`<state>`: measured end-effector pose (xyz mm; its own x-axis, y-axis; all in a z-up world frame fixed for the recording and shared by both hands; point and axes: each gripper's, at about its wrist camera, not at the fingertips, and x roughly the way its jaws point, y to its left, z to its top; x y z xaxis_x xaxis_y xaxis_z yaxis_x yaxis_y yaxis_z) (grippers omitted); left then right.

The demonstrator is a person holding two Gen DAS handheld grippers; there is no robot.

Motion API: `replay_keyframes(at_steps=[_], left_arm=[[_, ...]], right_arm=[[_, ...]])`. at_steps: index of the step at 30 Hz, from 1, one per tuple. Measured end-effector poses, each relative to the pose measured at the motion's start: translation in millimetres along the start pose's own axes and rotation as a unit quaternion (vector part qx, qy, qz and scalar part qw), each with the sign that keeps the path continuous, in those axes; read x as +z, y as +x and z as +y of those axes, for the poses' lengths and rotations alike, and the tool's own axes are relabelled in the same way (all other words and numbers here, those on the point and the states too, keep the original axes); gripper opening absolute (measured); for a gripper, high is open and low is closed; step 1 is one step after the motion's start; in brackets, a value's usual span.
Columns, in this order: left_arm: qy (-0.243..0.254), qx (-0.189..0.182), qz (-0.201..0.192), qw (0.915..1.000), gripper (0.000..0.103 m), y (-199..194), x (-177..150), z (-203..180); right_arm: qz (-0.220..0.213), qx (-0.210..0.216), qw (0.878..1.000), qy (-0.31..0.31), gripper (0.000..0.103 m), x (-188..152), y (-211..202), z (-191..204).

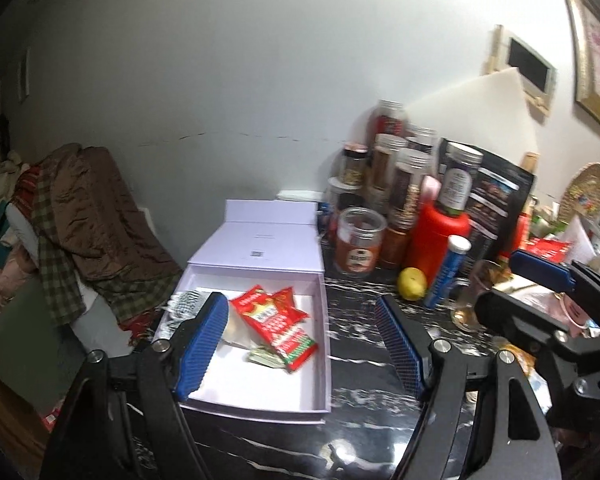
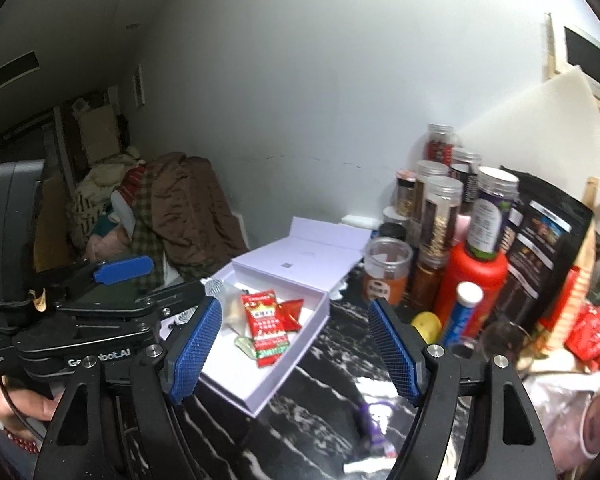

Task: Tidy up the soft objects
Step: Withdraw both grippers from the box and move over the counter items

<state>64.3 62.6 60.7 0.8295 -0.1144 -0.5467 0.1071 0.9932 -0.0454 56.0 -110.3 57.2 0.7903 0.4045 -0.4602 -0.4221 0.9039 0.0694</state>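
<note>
Two hand-held tools hover over a black marbled tabletop (image 1: 360, 392) with a lavender box (image 1: 324, 344) lying open ahead of them. The left tool (image 1: 300, 344) has its blue pads spread wide with nothing between them; the right tool (image 2: 296, 344) is likewise wide apart and empty. In the left wrist view the right tool's black frame juts in from the right side, and in the right wrist view the left tool sits off to the left, with a hand (image 2: 24, 404) gripping its handle.

Inside the box, just beyond the left tool's left pad, lie several red sachets (image 1: 276, 316), a pale translucent packet (image 1: 236, 328) and a small silvery pack (image 1: 186, 304), with a greenish packet (image 1: 266, 358) poking out beneath the red ones. Judging by that, part of the sorting is already done.

More seems to be left. Beyond and to the right of the right tool, past the red bottle (image 2: 472, 280), the blue-and-white tube (image 2: 460, 312) and the lemon (image 2: 428, 324), another red packet (image 2: 592, 332) lies among the clutter, and a purple item (image 2: 372, 420) rests on the tabletop below the right tool's pads; what it is cannot be made out. Jars (image 1: 396, 176) crowd the far corner, and brown and plaid cloths (image 1: 84, 216) are piled to the left of the box.
</note>
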Motion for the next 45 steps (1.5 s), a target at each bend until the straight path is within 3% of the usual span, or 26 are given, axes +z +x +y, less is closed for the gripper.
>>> replay_keyframes(at_steps=[11, 19, 34, 45], left_arm=[[0.029, -0.062, 0.014, 0.9976, 0.076, -14.3, -23.0, -43.6], [0.037, -0.078, 0.027, 0.9960, 0.076, -12.2, -40.7, -66.0], [0.049, -0.109, 0.080, 0.9897, 0.076, 18.8, -75.2, -95.8], [0.036, -0.105, 0.129, 0.9854, 0.076, 57.4, -94.0, -99.3]], right_arm=[[-0.006, -0.021, 1.000, 0.020, 0.077, -26.9, -40.6, -19.0], [0.010, -0.039, 0.998, 0.041, 0.077, -50.9, -51.7, -37.5], [0.061, -0.065, 0.993, 0.074, 0.077, -98.0, -43.5, -71.2], [0.113, -0.085, 0.985, 0.102, 0.079, -127.2, -16.4, -100.4]])
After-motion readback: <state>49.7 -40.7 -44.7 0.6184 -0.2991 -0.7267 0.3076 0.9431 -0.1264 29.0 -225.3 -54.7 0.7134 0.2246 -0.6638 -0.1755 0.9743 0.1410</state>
